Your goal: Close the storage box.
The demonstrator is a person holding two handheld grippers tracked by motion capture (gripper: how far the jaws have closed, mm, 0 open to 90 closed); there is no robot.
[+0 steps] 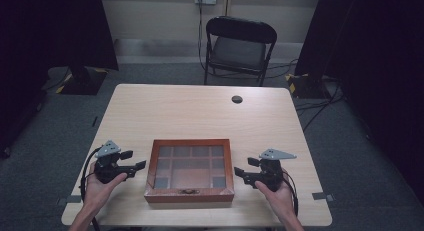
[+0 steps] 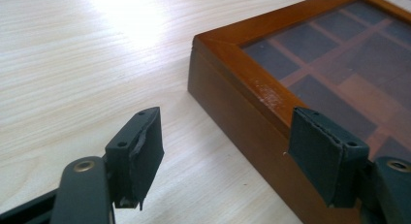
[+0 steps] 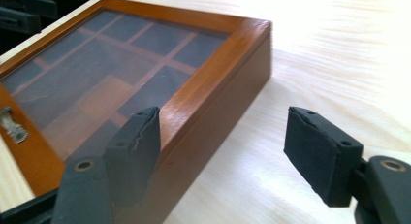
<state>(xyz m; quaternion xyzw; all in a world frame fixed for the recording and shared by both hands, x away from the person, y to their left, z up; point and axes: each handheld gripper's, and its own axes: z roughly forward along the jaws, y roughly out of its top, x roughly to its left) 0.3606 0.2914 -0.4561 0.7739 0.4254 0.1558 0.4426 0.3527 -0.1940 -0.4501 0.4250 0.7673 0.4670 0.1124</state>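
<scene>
Overhead light glares white off the pale table [image 2: 121, 25] in both gripper views, while the high view is dim, its dark curtains [image 1: 45, 26] nearly black; the near jaws blur softly.

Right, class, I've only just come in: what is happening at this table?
A person holds a gripper in each hand on either side of a closed wooden box with a glass lid near the front edge of the table. The left gripper and right gripper both point at the box, jaws open, holding nothing.
</scene>
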